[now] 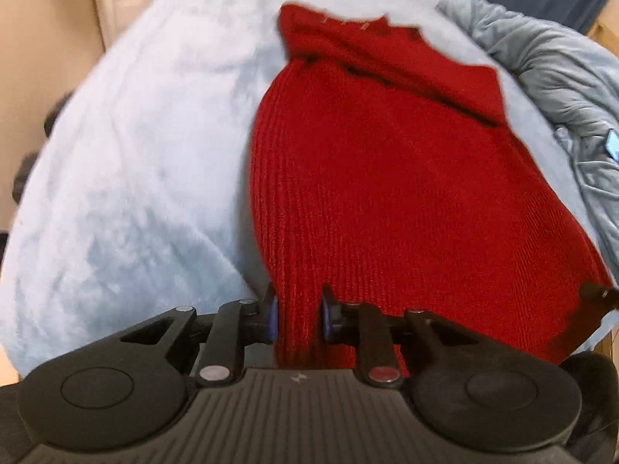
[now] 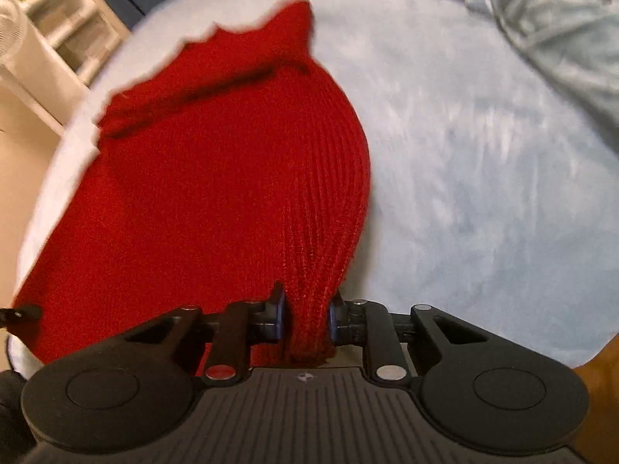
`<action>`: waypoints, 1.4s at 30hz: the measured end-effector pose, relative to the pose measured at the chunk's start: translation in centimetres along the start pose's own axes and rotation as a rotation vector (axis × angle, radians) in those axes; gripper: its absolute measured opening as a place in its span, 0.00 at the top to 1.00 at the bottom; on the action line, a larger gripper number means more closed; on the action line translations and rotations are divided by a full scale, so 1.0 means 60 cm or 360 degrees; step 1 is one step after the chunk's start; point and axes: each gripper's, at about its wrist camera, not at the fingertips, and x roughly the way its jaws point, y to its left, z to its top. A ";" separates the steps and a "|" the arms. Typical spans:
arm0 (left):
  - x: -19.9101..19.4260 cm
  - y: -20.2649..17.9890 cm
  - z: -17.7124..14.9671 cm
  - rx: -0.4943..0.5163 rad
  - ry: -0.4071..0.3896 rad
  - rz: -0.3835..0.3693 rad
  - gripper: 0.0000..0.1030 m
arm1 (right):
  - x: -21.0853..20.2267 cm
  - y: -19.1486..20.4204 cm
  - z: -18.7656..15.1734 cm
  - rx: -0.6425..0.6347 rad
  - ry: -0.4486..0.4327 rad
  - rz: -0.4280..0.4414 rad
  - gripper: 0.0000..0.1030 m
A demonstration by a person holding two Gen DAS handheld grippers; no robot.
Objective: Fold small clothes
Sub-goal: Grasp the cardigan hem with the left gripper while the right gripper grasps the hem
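A red ribbed knit garment [image 1: 367, 178] lies stretched over a pale blue fleece blanket [image 1: 135, 162]. Its far end is folded over on itself. My left gripper [image 1: 298, 315] is shut on the garment's near left corner. In the right wrist view the same red garment [image 2: 216, 178] runs away from me, and my right gripper [image 2: 307, 317] is shut on its near right corner. The tip of the other gripper shows at the garment's edge in each view. Both views are motion-blurred.
A crumpled grey-blue cloth [image 1: 561, 89] lies at the blanket's far right, also in the right wrist view [image 2: 561, 31]. White shelving [image 2: 50, 38] stands beyond the blanket's left edge. The blanket [image 2: 483, 178] spreads wide to the right of the garment.
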 end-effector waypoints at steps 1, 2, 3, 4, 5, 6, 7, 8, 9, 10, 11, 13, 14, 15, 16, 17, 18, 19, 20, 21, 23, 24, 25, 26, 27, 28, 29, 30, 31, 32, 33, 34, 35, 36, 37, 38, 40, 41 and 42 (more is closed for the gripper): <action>-0.016 -0.004 -0.005 -0.0003 -0.0033 -0.0008 0.79 | -0.016 0.003 0.005 -0.0009 -0.0033 0.0013 0.80; -0.035 -0.004 -0.011 -0.0015 -0.0061 -0.0012 0.80 | -0.036 0.007 0.007 -0.0013 -0.0066 0.0026 0.81; -0.048 -0.003 -0.014 -0.0033 -0.0082 -0.0022 0.80 | -0.055 0.010 0.008 -0.0005 -0.0095 0.0040 0.81; -0.063 -0.001 -0.020 -0.0053 -0.0106 -0.0039 0.80 | -0.070 0.012 0.006 0.0003 -0.0117 0.0058 0.81; -0.077 -0.001 -0.025 -0.0066 -0.0129 -0.0053 0.80 | -0.078 0.012 0.005 0.0006 -0.0133 0.0072 0.81; -0.090 -0.001 -0.029 -0.0070 -0.0145 -0.0063 0.80 | -0.092 0.013 0.000 0.0010 -0.0146 0.0082 0.81; -0.103 0.001 -0.038 -0.0071 -0.0159 -0.0075 0.80 | -0.105 0.013 -0.008 0.0015 -0.0153 0.0091 0.81; -0.114 0.003 -0.044 -0.0073 -0.0163 -0.0088 0.80 | -0.118 0.010 -0.019 0.0022 -0.0154 0.0103 0.81; -0.123 0.007 -0.054 -0.0076 -0.0159 -0.0099 0.80 | -0.129 0.007 -0.031 0.0032 -0.0148 0.0115 0.81; -0.133 0.013 -0.065 -0.0081 -0.0151 -0.0112 0.80 | -0.139 0.003 -0.041 0.0041 -0.0141 0.0124 0.81; -0.143 0.020 -0.078 -0.0086 -0.0141 -0.0126 0.80 | -0.149 0.002 -0.057 0.0054 -0.0132 0.0130 0.81; -0.159 0.036 -0.111 -0.0096 -0.0113 -0.0149 0.80 | -0.171 -0.005 -0.091 0.0082 -0.0106 0.0139 0.81; -0.166 0.043 -0.128 -0.0100 -0.0094 -0.0157 0.80 | -0.182 -0.010 -0.105 0.0097 -0.0092 0.0146 0.81; -0.171 0.051 -0.143 -0.0107 -0.0076 -0.0166 0.80 | -0.193 -0.017 -0.123 0.0114 -0.0077 0.0153 0.81; -0.175 0.055 -0.158 -0.0114 -0.0057 -0.0174 0.80 | -0.195 -0.022 -0.137 0.0125 -0.0065 0.0154 0.81; -0.172 0.061 -0.171 -0.0121 -0.0036 -0.0180 0.80 | -0.201 -0.025 -0.150 0.0137 -0.0049 0.0154 0.81; -0.170 0.064 -0.181 -0.0128 -0.0015 -0.0183 0.80 | -0.206 -0.027 -0.162 0.0148 -0.0036 0.0155 0.81; -0.167 0.067 -0.186 -0.0129 -0.0002 -0.0183 0.80 | -0.208 -0.028 -0.170 0.0159 -0.0019 0.0152 0.81; -0.162 0.068 -0.190 -0.0128 0.0006 -0.0180 0.80 | -0.209 -0.027 -0.173 0.0171 -0.0004 0.0148 0.81; -0.160 0.071 -0.190 -0.0129 0.0009 -0.0179 0.80 | -0.207 -0.027 -0.171 0.0183 0.0006 0.0145 0.81; -0.159 0.074 -0.177 -0.0127 0.0007 -0.0185 0.80 | -0.206 -0.020 -0.163 0.0193 0.0015 0.0148 0.81; -0.160 0.074 -0.168 -0.0136 0.0005 -0.0192 0.80 | -0.206 -0.016 -0.152 0.0199 0.0019 0.0155 0.81; -0.163 0.076 -0.155 -0.0152 0.0006 -0.0207 0.80 | -0.208 -0.013 -0.141 0.0204 0.0021 0.0167 0.81; -0.165 0.076 -0.138 -0.0168 0.0000 -0.0227 0.80 | -0.210 -0.011 -0.123 0.0215 0.0019 0.0184 0.81; -0.168 0.075 -0.118 -0.0174 -0.0010 -0.0238 0.80 | -0.210 -0.010 -0.104 0.0228 0.0009 0.0204 0.81; -0.169 0.074 -0.091 -0.0184 -0.0029 -0.0245 0.80 | -0.210 -0.011 -0.078 0.0245 0.0000 0.0224 0.81; -0.169 0.075 -0.060 -0.0202 -0.0053 -0.0252 0.80 | -0.207 -0.014 -0.053 0.0263 -0.0009 0.0239 0.81; -0.167 0.075 -0.025 -0.0216 -0.0076 -0.0262 0.80 | -0.202 -0.013 -0.016 0.0273 -0.0029 0.0250 0.81; -0.162 0.076 0.019 -0.0225 -0.0107 -0.0273 0.80 | -0.197 -0.012 0.014 0.0266 -0.0049 0.0248 0.80; -0.155 0.073 0.058 -0.0233 -0.0130 -0.0272 0.80 | -0.185 -0.006 0.056 0.0256 -0.0075 0.0231 0.81; -0.144 0.071 0.103 -0.0233 -0.0155 -0.0268 0.80 | -0.169 0.002 0.094 0.0239 -0.0093 0.0214 0.80; -0.128 0.066 0.156 -0.0218 -0.0182 -0.0254 0.80 | -0.149 0.010 0.133 0.0205 -0.0113 0.0190 0.80; -0.112 0.060 0.200 -0.0214 -0.0201 -0.0232 0.80 | -0.128 0.015 0.168 0.0179 -0.0128 0.0160 0.80; -0.089 0.053 0.247 -0.0221 -0.0210 -0.0206 0.80 | -0.094 0.020 0.212 0.0172 -0.0140 0.0117 0.80; -0.061 0.045 0.295 -0.0222 -0.0210 -0.0194 0.80 | -0.062 0.021 0.245 0.0180 -0.0146 0.0077 0.80; -0.028 0.036 0.342 -0.0198 -0.0219 -0.0192 0.78 | -0.030 0.019 0.280 0.0206 -0.0154 0.0053 0.79; 0.033 0.026 0.416 -0.0188 -0.0268 -0.0087 0.50 | 0.040 0.010 0.342 0.0250 -0.0243 0.0046 0.69; 0.060 0.027 0.443 -0.0236 -0.0309 0.0033 0.14 | 0.071 0.006 0.361 0.0234 -0.0323 -0.0031 0.52; 0.078 0.030 0.459 -0.0278 -0.0349 0.0139 0.05 | 0.101 0.001 0.371 0.0227 -0.0415 -0.0179 0.39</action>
